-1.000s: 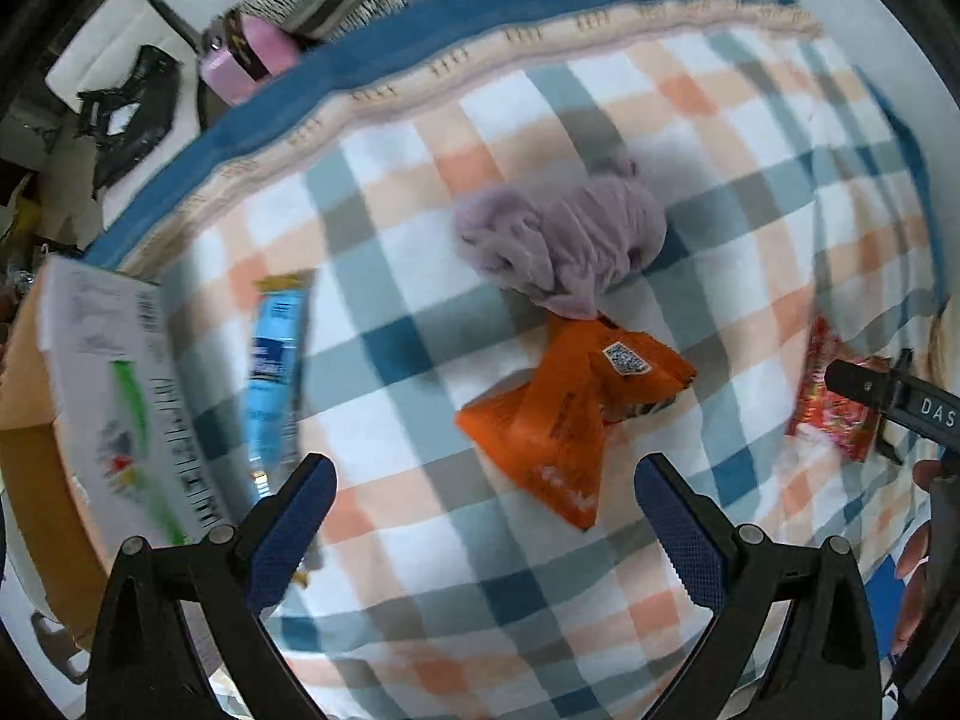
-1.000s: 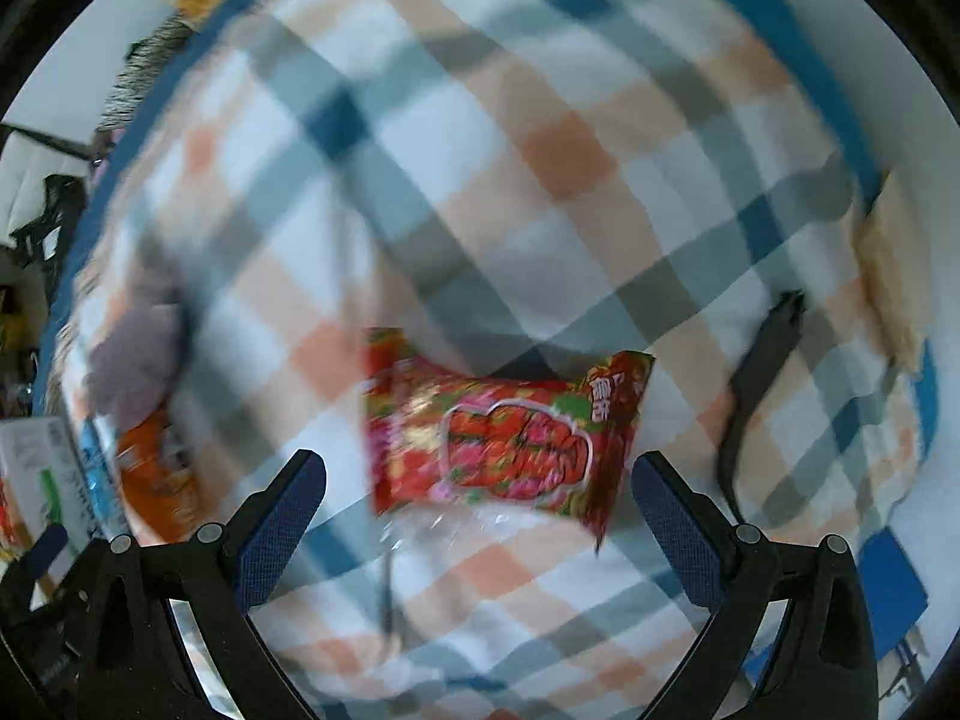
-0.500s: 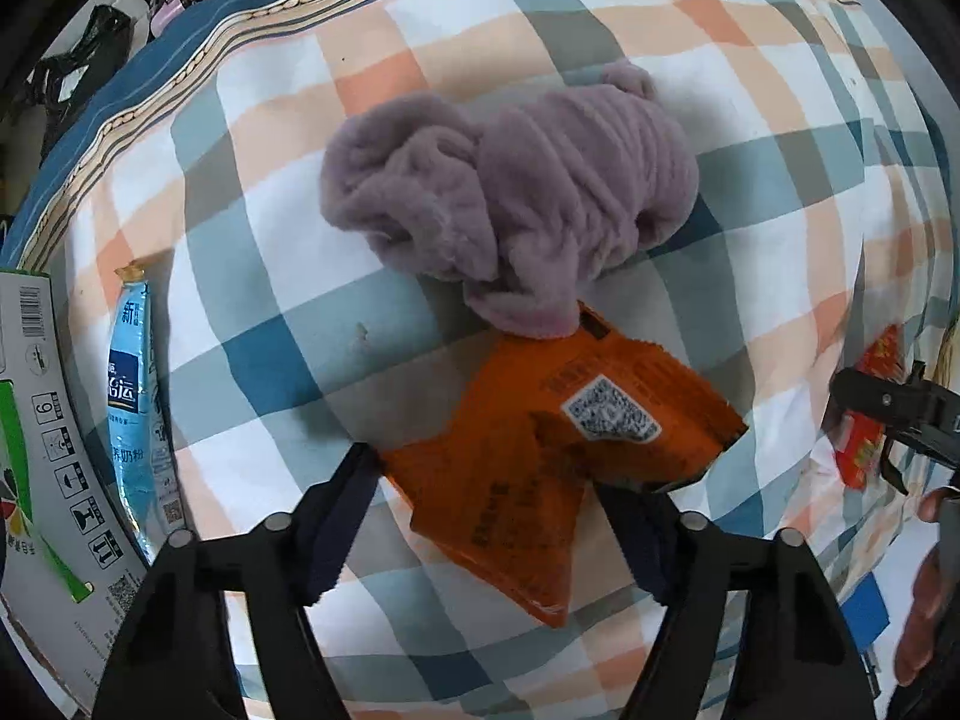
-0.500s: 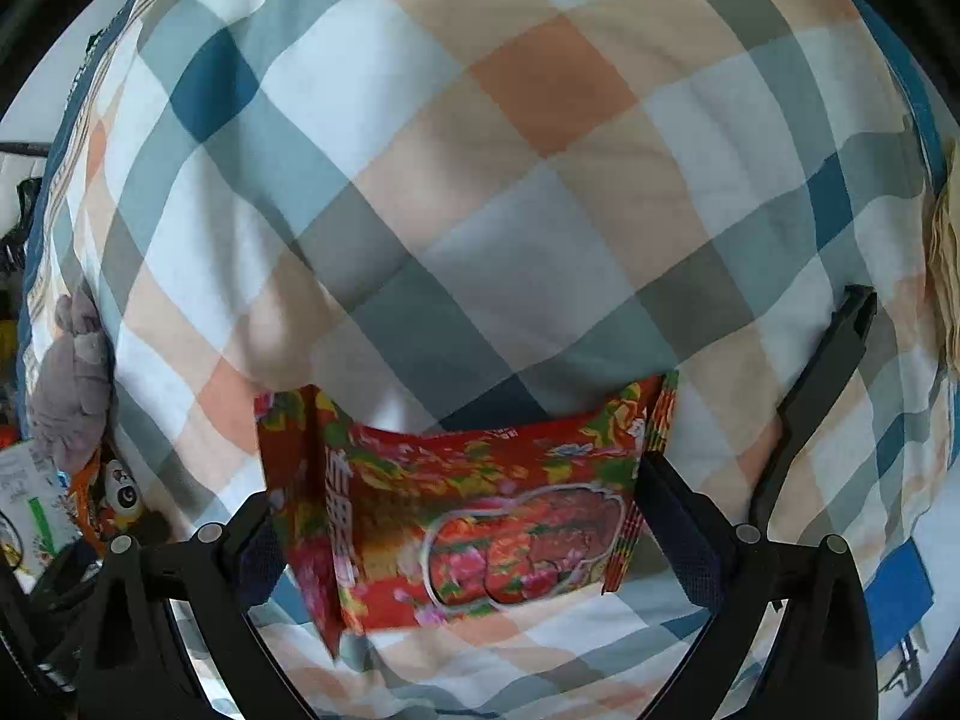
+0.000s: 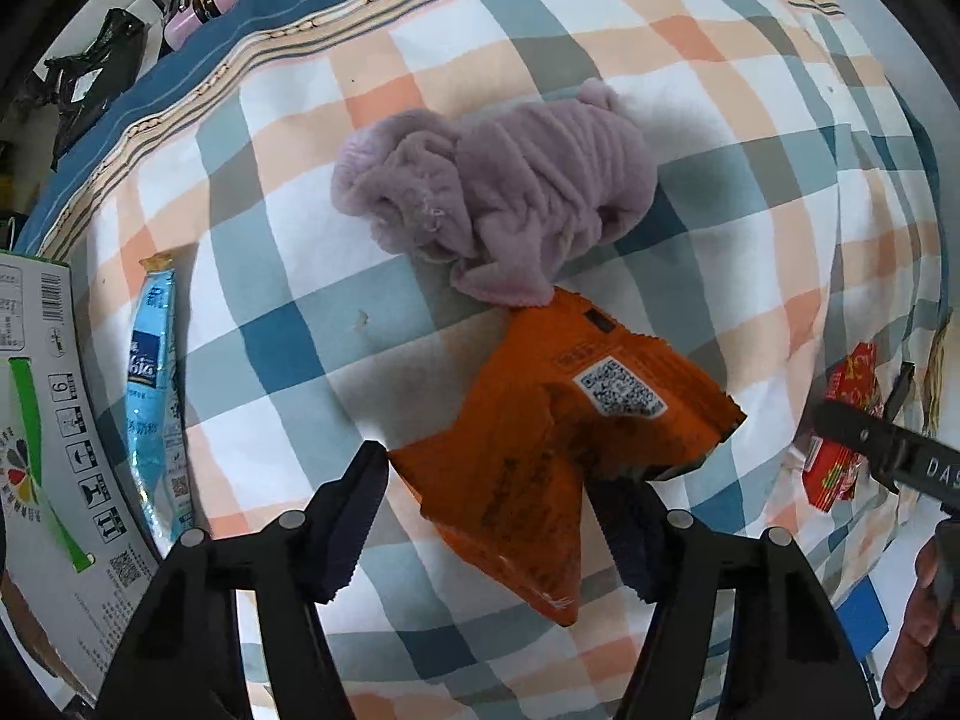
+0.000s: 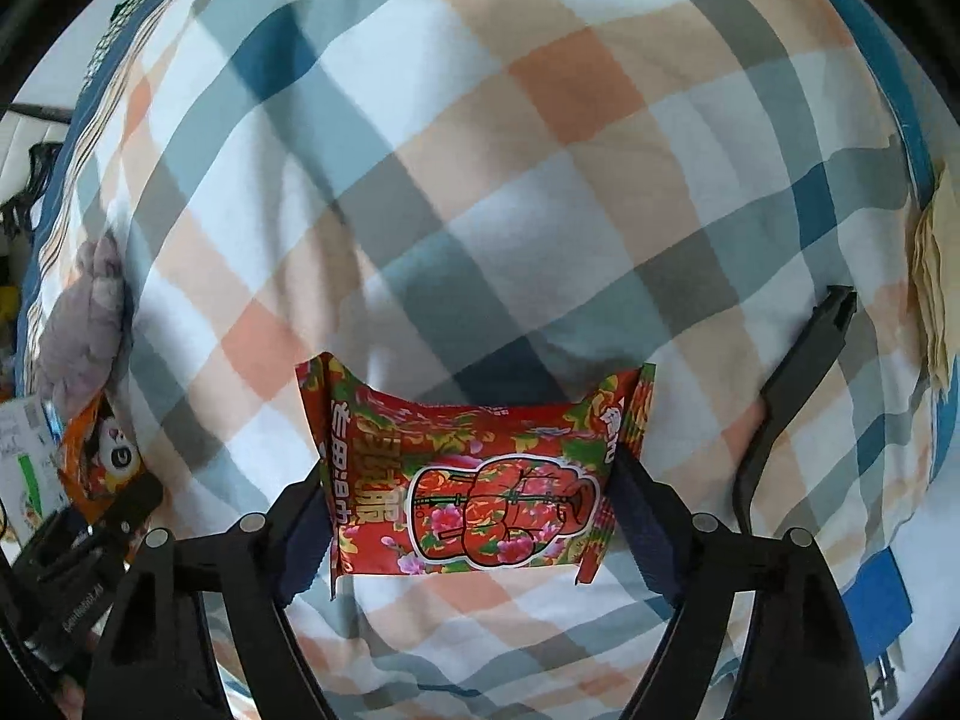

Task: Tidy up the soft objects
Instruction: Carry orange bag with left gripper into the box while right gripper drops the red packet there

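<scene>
An orange snack packet (image 5: 558, 432) lies on the plaid blanket (image 5: 288, 240). My left gripper (image 5: 492, 516) has closed in around its near end, and both fingers touch its sides. A purple plush cloth (image 5: 504, 192) lies just beyond the packet, touching its far tip. My right gripper (image 6: 468, 516) is shut on a red flowered snack packet (image 6: 474, 480), which also shows at the right in the left wrist view (image 5: 840, 420). The orange packet (image 6: 96, 450) and the purple cloth (image 6: 84, 324) show at the left edge of the right wrist view.
A blue sachet (image 5: 153, 396) lies left of the orange packet beside a printed cardboard box (image 5: 42, 432). A black strap (image 6: 792, 396) and a tan cloth (image 6: 936, 276) lie at the right. The blanket's blue border (image 5: 300, 6) runs along the far side.
Both grippers dropped toward the blanket and narrowed. The left one closed onto the orange packet. The right one closed onto the red packet.
</scene>
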`<action>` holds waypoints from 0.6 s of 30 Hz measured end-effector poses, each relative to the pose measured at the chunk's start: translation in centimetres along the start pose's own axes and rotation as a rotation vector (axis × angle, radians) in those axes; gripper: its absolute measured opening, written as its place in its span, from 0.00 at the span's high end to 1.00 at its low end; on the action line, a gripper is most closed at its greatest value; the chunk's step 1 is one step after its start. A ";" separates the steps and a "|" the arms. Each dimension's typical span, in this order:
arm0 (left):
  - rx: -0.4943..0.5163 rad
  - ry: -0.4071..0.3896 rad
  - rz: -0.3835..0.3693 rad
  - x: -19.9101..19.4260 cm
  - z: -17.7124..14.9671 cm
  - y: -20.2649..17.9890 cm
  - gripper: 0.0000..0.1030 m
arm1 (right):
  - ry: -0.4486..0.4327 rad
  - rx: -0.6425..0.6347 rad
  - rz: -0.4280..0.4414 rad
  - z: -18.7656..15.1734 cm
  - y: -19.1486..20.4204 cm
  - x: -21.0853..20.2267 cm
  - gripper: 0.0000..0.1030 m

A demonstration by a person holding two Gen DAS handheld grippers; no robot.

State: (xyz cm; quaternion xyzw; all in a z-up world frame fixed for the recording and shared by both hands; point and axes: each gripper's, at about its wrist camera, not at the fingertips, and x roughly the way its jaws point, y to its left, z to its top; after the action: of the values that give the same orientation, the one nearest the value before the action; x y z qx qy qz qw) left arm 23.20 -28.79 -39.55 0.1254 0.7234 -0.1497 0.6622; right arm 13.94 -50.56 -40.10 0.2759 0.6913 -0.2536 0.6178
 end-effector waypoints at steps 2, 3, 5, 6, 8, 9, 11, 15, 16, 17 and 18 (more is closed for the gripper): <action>-0.001 -0.012 -0.005 -0.6 -0.1 0.3 0.38 | -0.017 -0.014 0.010 -0.9 0.8 -0.8 0.18; -0.001 -0.018 -0.004 -0.9 -0.2 0.2 0.38 | -0.024 -0.019 0.015 -1.2 1.0 -1.1 0.18; -0.005 -0.034 -0.007 -1.7 -0.5 0.1 0.40 | -0.046 -0.037 0.027 -2.2 2.2 -2.2 0.18; -0.008 -0.041 -0.009 -2.0 -0.6 0.1 0.41 | -0.051 -0.042 0.032 -2.5 2.4 -2.6 0.18; -0.017 -0.056 -0.023 -2.9 -1.0 0.2 0.42 | -0.067 -0.061 0.045 -3.3 3.3 -3.7 0.18; -0.021 -0.063 -0.032 -3.5 -1.3 0.4 0.42 | -0.074 -0.071 0.052 -3.8 3.8 -4.3 0.18; -0.031 -0.081 -0.045 -4.6 -1.7 0.8 0.43 | -0.095 -0.100 0.062 -5.0 5.1 -5.6 0.19; -0.044 -0.119 -0.066 -6.5 -2.8 1.6 0.44 | -0.122 -0.152 0.069 -5.7 6.3 -8.4 0.19; -0.047 -0.129 -0.072 -7.1 -3.0 1.8 0.44 | -0.130 -0.168 0.071 -6.0 6.8 -8.9 0.19; -0.055 -0.145 -0.080 -7.9 -3.4 2.2 0.44 | -0.138 -0.185 0.075 -6.6 7.6 -9.5 0.19; -0.059 -0.158 -0.088 -9.1 -2.5 3.8 0.44 | -0.145 -0.202 0.079 -6.5 7.2 -10.7 0.19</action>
State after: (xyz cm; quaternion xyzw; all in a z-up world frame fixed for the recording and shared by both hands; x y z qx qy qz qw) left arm 23.18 -24.18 -30.45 0.0620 0.6778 -0.1668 0.7134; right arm 15.25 -41.59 -28.85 0.2201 0.6556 -0.1774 0.7002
